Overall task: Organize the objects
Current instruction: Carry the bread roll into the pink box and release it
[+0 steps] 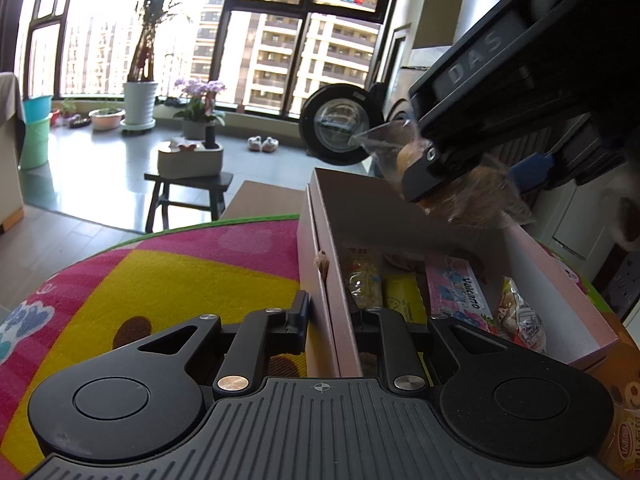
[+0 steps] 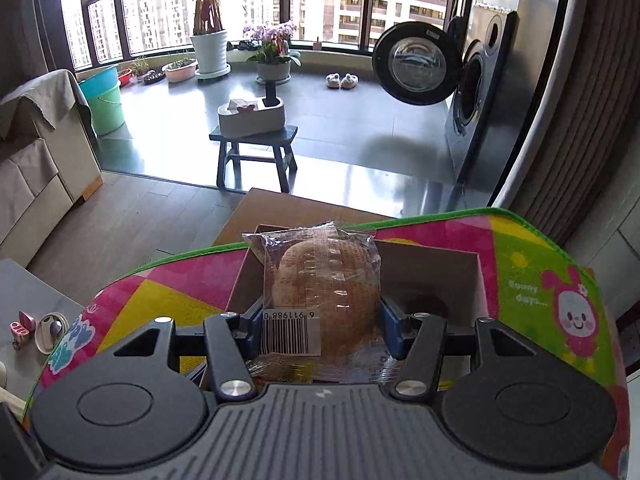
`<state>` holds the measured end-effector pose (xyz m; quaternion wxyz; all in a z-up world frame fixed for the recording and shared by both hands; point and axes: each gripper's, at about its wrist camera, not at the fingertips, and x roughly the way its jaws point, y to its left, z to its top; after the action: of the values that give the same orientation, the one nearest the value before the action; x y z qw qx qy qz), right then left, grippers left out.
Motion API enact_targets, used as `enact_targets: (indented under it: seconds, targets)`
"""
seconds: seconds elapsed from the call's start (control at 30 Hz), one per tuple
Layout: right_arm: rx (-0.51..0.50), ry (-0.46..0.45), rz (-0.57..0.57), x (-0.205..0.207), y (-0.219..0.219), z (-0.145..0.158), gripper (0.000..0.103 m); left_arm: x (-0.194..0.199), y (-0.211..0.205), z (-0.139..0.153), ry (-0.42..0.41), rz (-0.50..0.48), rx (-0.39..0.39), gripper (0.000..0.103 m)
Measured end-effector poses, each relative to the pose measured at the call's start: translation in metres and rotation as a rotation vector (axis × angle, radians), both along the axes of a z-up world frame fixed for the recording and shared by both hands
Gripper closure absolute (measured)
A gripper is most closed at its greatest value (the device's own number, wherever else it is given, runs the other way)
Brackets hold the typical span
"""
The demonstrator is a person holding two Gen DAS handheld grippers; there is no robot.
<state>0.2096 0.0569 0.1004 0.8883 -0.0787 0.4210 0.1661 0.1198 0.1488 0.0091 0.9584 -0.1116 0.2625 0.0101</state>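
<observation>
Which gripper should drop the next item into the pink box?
Right. The right gripper is shut on the clear-wrapped bread bun and hangs over the open pink cardboard box. The left gripper is clamped on the box's near wall, likely steadying it.

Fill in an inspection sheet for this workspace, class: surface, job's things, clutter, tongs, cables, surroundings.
Surface: colourful cartoon mat.
Job's things: pink box holding snack packets; wrapped bun above the box.
Clutter: small pink items on a grey side table.
Tongs: left tongs straddle the box's wall, grip unclear; right tongs shut on the wrapped bun.
Cables: nothing seen.
Surroundings: stool, potted plants, washing machine with its door open.
</observation>
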Motion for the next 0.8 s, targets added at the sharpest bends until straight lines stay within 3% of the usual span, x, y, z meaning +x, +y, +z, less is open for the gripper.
enact_targets:
  seconds: [0.2, 0.47, 0.67, 0.8]
  targets:
    - [-0.014, 0.072, -0.007, 0.014, 0.012, -0.035, 0.047, 0.001, 0.0, -0.001, 0.0, 0.0, 0.0, 0.084]
    - [0.021, 0.071, -0.014, 0.012, 0.006, -0.035, 0.034, 0.001, -0.001, -0.001, 0.0, 0.0, 0.001, 0.084]
    - [0.022, 0.002, -0.025, 0.005, 0.002, -0.021, 0.035, 0.001, 0.0, -0.001, -0.001, 0.0, 0.001, 0.084]
    - [-0.006, -0.018, -0.014, 0.003, 0.005, -0.019, 0.047, 0.001, -0.001, -0.001, 0.0, 0.0, 0.002, 0.084]
